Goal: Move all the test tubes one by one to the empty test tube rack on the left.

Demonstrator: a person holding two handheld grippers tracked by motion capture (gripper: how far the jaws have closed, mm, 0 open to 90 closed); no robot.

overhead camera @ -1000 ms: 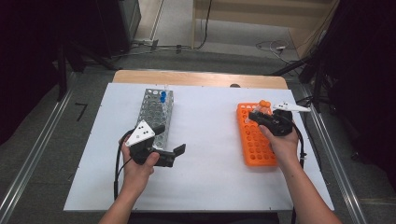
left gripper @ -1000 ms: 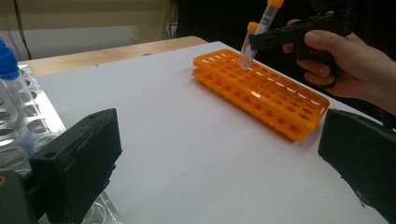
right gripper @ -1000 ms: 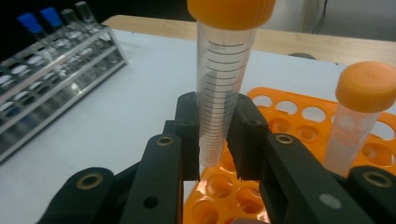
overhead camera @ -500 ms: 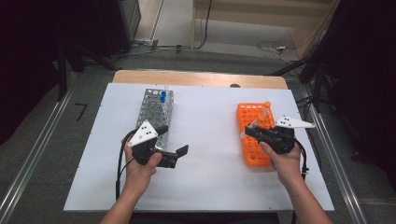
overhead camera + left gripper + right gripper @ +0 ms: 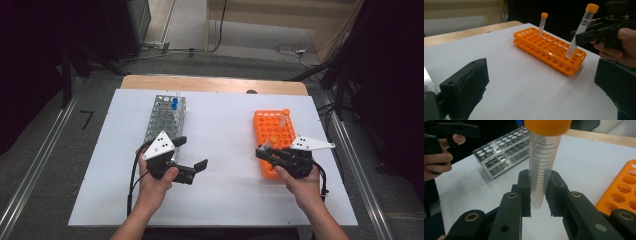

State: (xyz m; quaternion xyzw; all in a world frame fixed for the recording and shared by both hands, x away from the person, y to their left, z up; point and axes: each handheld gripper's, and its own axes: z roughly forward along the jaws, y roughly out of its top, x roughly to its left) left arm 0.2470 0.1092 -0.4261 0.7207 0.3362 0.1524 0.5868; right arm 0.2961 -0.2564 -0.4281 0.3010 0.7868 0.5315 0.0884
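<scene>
The metal rack (image 5: 165,118) stands at the left of the white table (image 5: 220,200), with a blue-capped tube (image 5: 174,105) upright at its far end. Just near of it, the left gripper (image 5: 192,156) is held with its jaws wide and nothing between them. At the right, the orange rack (image 5: 272,135) carries one orange-capped tube (image 5: 543,23) at its far end. The right gripper (image 5: 263,151) is clamped on a second orange-capped tube, the held tube (image 5: 543,167), at that rack's near left corner, tip just above the holes. Judgement: the tube looks bound for the metal rack. Lift it clear first. Keep it upright during travel. Align the tip over a free hole, then lower it straight down before releasing.
</scene>
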